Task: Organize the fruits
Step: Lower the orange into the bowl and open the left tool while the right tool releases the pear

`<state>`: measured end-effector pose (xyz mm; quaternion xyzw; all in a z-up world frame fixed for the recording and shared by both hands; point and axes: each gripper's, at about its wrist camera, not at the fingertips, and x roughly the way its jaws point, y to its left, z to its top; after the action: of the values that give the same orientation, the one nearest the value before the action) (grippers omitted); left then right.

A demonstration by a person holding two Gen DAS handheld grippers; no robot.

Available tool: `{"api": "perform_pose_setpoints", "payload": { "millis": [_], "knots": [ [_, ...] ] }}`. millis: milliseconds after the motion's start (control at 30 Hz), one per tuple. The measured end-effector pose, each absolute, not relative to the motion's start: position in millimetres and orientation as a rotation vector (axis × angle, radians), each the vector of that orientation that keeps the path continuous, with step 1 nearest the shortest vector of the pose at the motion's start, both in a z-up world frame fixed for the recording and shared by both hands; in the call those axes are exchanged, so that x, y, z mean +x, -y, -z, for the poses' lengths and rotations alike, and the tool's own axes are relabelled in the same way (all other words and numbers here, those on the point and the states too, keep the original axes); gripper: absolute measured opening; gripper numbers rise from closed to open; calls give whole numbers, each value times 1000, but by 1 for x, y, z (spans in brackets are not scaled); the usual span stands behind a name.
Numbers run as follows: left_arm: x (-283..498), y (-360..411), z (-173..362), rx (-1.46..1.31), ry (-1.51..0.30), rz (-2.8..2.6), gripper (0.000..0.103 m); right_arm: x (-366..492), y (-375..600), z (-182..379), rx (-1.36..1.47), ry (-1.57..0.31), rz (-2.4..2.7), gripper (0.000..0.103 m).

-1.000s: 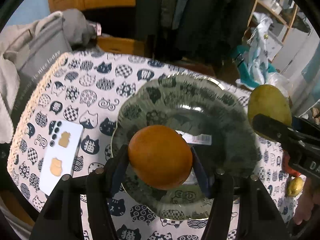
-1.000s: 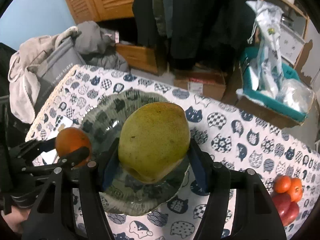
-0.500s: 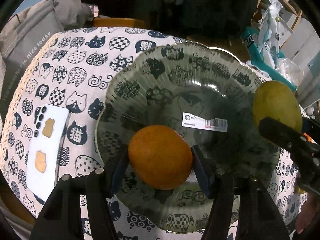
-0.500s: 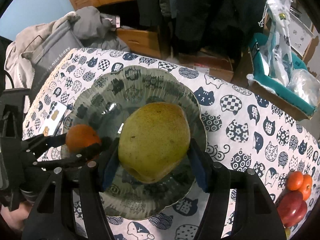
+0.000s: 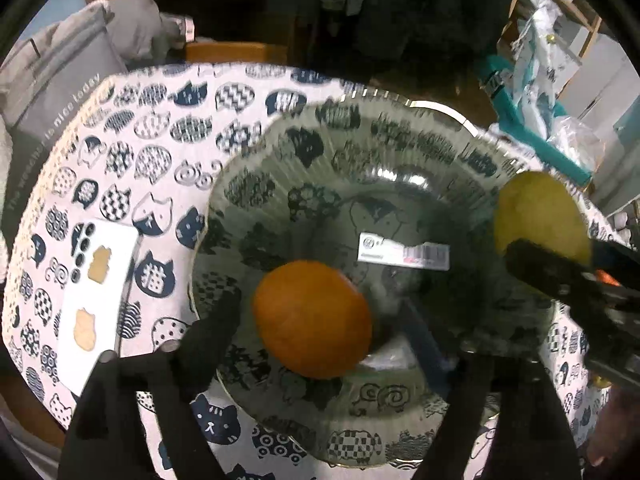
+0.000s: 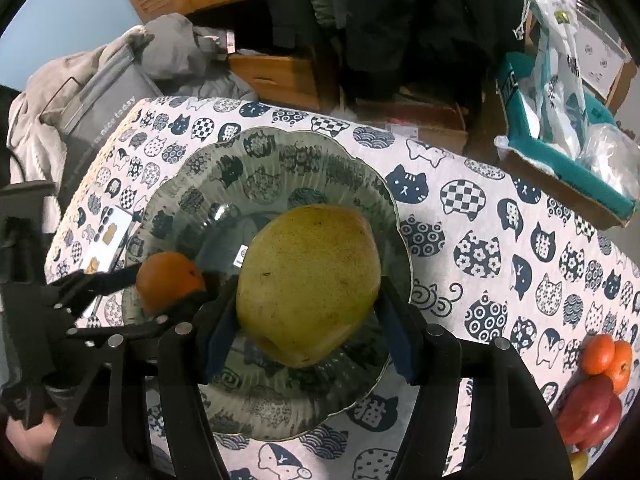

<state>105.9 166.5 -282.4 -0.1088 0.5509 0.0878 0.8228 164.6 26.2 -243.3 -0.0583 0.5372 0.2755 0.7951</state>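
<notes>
Orange [image 5: 312, 320]: it sits low in the plate [image 5: 400, 152], at about 7 o'clock of the plate's floor in the left wrist view. It lies between the two fingers of the left claw [image 5: 324, 320], with a gap showing on both sides.
Left claw: its jaws are opening. The pads stand clear of the orange, which is still between them. In the right wrist view this claw comes in from 9 o'clock, its fingers on each side of the orange.
Pear [image 6: 308, 284]: yellow-green and speckled, it is clamped between the blue pads [image 6: 394, 340] of the right claw [image 6: 308, 336]. It hangs over the plate's middle, toward 5 o'clock of the plate floor. Whether it touches the glass cannot be told.
Right claw: jaws pressed on the pear's two sides. In the left wrist view it enters from 3 o'clock with the pear at its tip.
Plate: dark ribbed glass with a scalloped rim, the cloth [image 6: 500, 216] pattern showing through it. A white barcode label [image 5: 404, 252] sits near its centre.
Cloth: white with navy cat heads, covering the table.
Phone [image 5: 100, 292]: white, flat on the cloth at 9 o'clock of the plate, near its rim.
Other fruit [image 6: 596, 388]: small oranges and red pieces in a pile on the cloth, well apart from the plate, at 4 o'clock of the right wrist view.
</notes>
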Motion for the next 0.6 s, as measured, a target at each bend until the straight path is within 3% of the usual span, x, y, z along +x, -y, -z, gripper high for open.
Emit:
{"api": "perform_pose_setpoints", "payload": {
  "millis": [600],
  "knots": [
    [69, -202, 253, -259, -1117, -283, 86, 155, -58, 269, -222, -1224, -624, 65]
  ]
}}
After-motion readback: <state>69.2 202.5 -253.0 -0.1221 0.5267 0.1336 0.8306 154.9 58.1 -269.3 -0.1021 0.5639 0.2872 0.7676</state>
